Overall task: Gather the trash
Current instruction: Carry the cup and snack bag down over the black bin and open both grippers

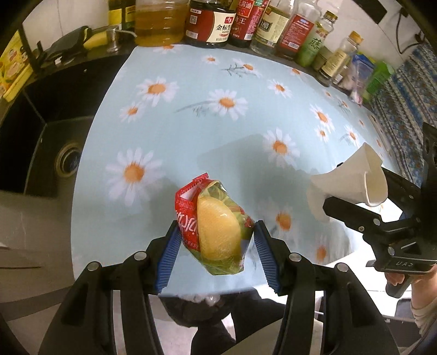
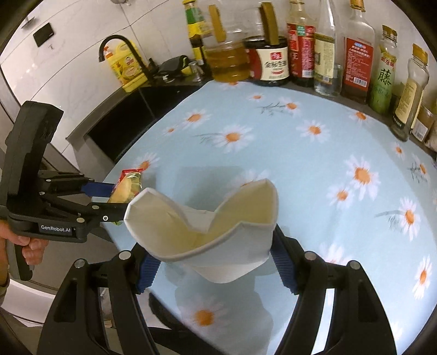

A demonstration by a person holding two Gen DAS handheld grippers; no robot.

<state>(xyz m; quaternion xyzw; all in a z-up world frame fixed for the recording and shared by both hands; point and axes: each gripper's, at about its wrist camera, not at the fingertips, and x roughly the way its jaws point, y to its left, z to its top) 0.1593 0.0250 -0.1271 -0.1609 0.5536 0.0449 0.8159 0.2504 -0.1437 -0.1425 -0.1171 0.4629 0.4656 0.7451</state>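
Note:
My left gripper (image 1: 217, 234) is shut on a crumpled snack wrapper (image 1: 215, 226), red, yellow and green, held above the near edge of the daisy tablecloth (image 1: 191, 123). My right gripper (image 2: 213, 262) is shut on a squashed white paper cup (image 2: 207, 226), its mouth bent open toward the camera. In the left wrist view the cup (image 1: 352, 183) and the right gripper (image 1: 352, 196) are at the right. In the right wrist view the wrapper (image 2: 128, 185) and the left gripper (image 2: 114, 199) are at the left. Both items are held off the table.
Several oil and sauce bottles (image 1: 213, 21) line the back of the counter. A black sink (image 1: 41, 142) with a tap (image 2: 123, 46) lies left of the cloth. A yellow detergent bottle (image 2: 124, 65) stands behind the sink. A dark bag (image 1: 196, 308) sits below the table edge.

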